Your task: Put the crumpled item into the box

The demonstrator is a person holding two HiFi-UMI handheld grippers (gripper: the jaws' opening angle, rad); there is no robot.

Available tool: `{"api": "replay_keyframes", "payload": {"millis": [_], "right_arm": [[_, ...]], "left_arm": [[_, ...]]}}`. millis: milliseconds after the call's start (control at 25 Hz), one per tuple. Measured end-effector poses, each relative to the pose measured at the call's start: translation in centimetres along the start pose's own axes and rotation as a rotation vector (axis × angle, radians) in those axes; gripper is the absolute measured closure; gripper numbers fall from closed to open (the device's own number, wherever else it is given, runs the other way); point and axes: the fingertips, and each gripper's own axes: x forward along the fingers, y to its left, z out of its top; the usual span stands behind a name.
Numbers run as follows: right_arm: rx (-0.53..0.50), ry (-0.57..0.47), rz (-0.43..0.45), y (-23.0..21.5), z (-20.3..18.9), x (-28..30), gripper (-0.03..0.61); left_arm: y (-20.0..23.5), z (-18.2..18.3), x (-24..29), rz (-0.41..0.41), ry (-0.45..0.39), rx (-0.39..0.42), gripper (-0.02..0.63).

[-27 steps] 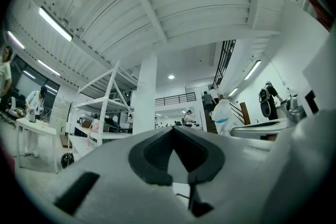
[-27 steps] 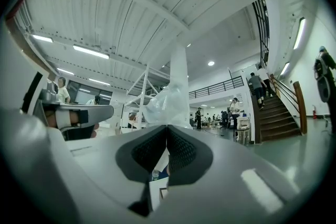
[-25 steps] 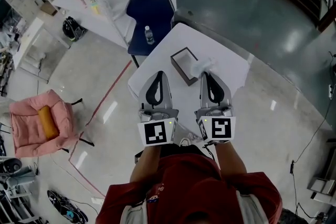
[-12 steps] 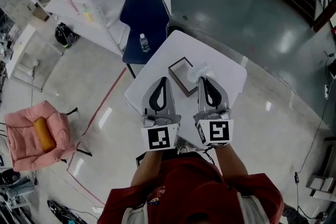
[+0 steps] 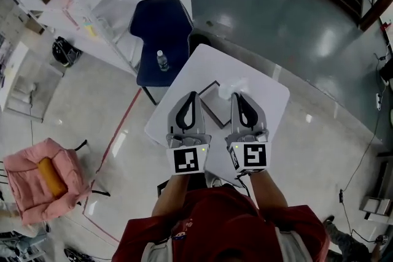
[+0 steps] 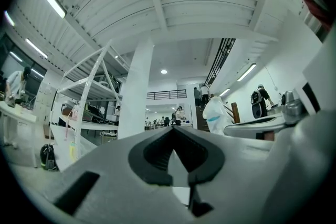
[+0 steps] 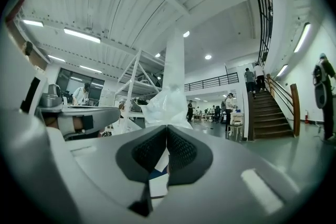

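In the head view both grippers are held side by side above a white table (image 5: 267, 101). My right gripper (image 5: 237, 95) is shut on the crumpled item (image 5: 231, 89), a whitish, translucent wad. In the right gripper view this crumpled item (image 7: 165, 105) sticks up from the pinched tips of the right gripper (image 7: 167, 127). An open box (image 5: 213, 108) with a dark rim lies on the table between the two grippers, just left of the held wad. My left gripper (image 5: 191, 96) hangs at the box's left side. In its own view the left gripper (image 6: 172, 128) is shut and holds nothing.
A dark blue chair (image 5: 161, 34) with a small bottle (image 5: 161, 60) on its seat stands at the table's far left corner. White shelving (image 5: 73, 3) runs behind it. A pink armchair (image 5: 37, 178) sits on the floor far left. Red floor tape (image 5: 120, 132) passes the table's left.
The table and box have slid down the head view toward the grippers, so the box now lies between them. The right gripper keeps its hold on the crumpled item.
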Motion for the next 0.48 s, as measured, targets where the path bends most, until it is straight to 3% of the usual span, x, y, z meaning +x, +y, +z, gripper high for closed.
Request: {"api": "replay_keyframes", "payload": {"millis": [480], "right_arm": [[0.011, 0.157, -0.047, -2.3, -6.0, 5.1, 0.572]], "left_arm": [[1.8, -3.9, 5.5, -0.058, 0.029, -0.024, 0.611]]}}
